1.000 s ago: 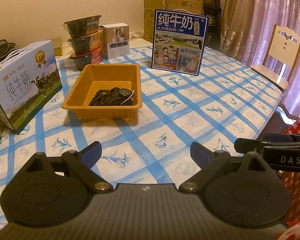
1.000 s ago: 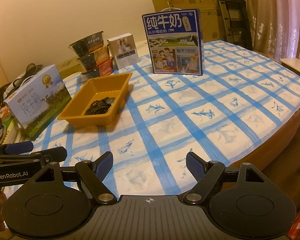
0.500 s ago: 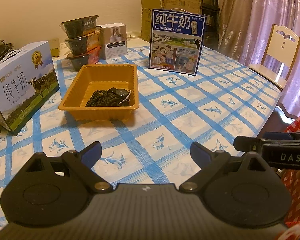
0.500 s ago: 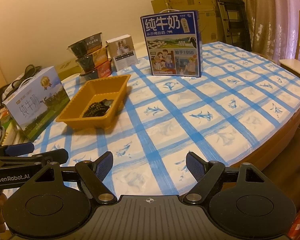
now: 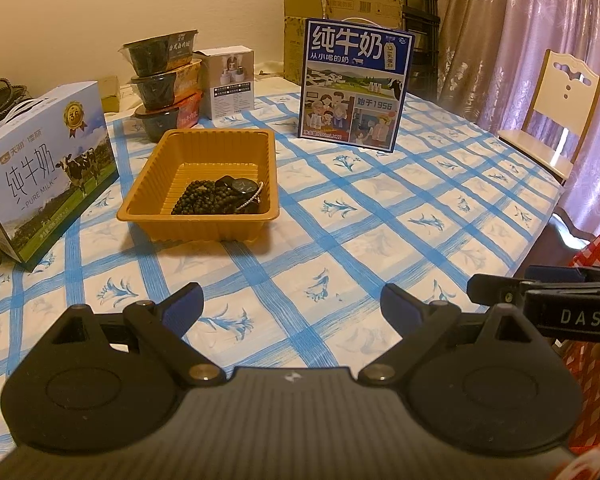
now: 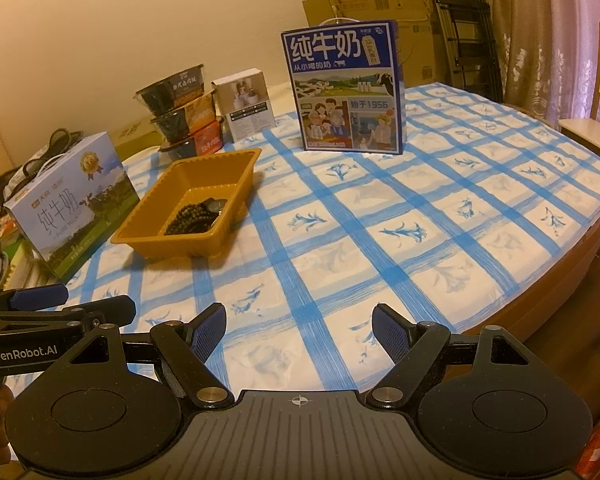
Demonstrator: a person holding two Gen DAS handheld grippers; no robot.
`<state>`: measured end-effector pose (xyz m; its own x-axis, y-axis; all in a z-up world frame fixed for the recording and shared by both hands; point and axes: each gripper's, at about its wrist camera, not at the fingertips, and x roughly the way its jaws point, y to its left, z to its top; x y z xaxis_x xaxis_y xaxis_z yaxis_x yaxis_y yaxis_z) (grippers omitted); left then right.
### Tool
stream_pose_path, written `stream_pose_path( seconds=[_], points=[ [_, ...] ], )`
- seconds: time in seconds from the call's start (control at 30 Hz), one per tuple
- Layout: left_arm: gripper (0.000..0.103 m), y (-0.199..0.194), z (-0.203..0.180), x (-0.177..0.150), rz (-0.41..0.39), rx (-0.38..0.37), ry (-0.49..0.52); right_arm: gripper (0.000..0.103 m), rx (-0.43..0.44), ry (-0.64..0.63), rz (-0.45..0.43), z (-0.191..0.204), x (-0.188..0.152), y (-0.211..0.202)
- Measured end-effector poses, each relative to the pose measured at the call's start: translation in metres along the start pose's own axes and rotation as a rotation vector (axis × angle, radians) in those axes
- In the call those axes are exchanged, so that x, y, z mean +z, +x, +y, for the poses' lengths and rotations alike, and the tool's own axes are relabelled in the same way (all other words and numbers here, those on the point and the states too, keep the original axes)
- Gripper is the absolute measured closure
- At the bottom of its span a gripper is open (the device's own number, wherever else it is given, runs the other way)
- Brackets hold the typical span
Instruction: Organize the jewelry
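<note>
Orange plastic forms the one tray (image 5: 148, 196) on the tabletop (image 5: 380, 240), which wears a blue-and-white checked cloth. In the tray's near right corner lies the jewelry: a heap of dark beads (image 5: 204, 202), one black watch (image 5: 242, 188) and one thin pale chain (image 5: 256, 200), all touching. Two milk cartons stand on the cloth: the pale one (image 5: 44, 164) just left of the tray, the blue one (image 5: 354, 88) upright behind it to the right. Three food bowls (image 5: 166, 84) are stacked behind the tray, with one small white box (image 5: 232, 80) beside them. The left hand-held gripper (image 5: 292, 304) and the right hand-held gripper (image 6: 299, 326) both hover over the near cloth, fingers spread wide, holding nothing. One wooden chair (image 5: 556, 108) stands beyond the tabletop's right edge.
</note>
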<state>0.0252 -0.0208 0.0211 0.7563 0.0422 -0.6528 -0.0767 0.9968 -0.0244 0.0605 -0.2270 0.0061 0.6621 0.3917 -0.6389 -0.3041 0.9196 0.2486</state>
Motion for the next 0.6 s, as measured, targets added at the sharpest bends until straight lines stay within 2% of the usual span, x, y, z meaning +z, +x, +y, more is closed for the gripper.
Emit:
stream_pose_path(
  seconds=[0.6],
  points=[
    [0.008, 0.0003, 0.0005, 0.0005, -0.001, -0.003, -0.001, 0.023, 0.002, -0.001, 0.001, -0.0004, 0.0004, 0.0011]
  ],
)
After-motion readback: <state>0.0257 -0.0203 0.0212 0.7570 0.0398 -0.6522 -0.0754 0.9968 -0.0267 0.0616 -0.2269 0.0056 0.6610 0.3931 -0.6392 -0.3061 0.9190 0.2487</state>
